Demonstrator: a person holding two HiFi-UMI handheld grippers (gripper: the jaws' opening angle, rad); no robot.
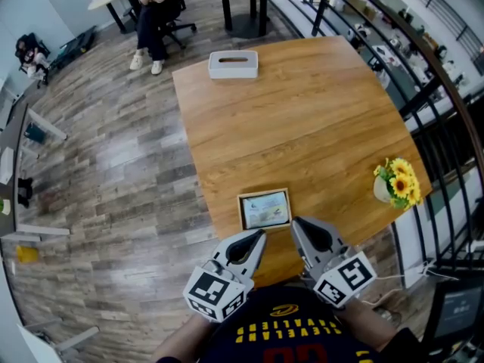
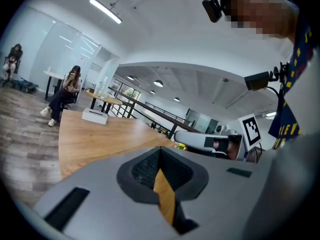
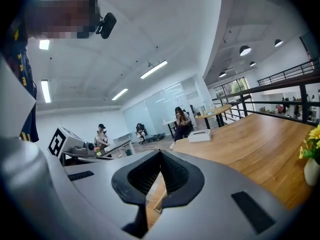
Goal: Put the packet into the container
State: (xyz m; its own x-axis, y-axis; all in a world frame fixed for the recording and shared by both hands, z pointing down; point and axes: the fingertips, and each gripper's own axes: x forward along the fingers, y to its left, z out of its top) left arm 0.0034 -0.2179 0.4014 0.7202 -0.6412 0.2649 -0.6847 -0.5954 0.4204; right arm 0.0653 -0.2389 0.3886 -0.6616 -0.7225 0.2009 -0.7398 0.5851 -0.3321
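Note:
In the head view a small brown-rimmed container (image 1: 265,209) sits near the table's front edge, and a pale packet (image 1: 266,209) lies flat inside it. My left gripper (image 1: 258,237) hangs just below the container's left corner. My right gripper (image 1: 296,224) is beside its right corner. Both are raised off the table and touch nothing. The left gripper (image 2: 159,155) has its jaws shut with nothing between them in its own view. The right gripper (image 3: 160,157) is shut and empty too. The container is mostly hidden behind the jaws in both gripper views.
A white box (image 1: 233,64) stands at the far edge of the wooden table (image 1: 302,119). A vase of yellow flowers (image 1: 396,182) is at the right edge. A black railing (image 1: 423,74) runs along the right. A person (image 1: 155,13) sits on a chair beyond the table.

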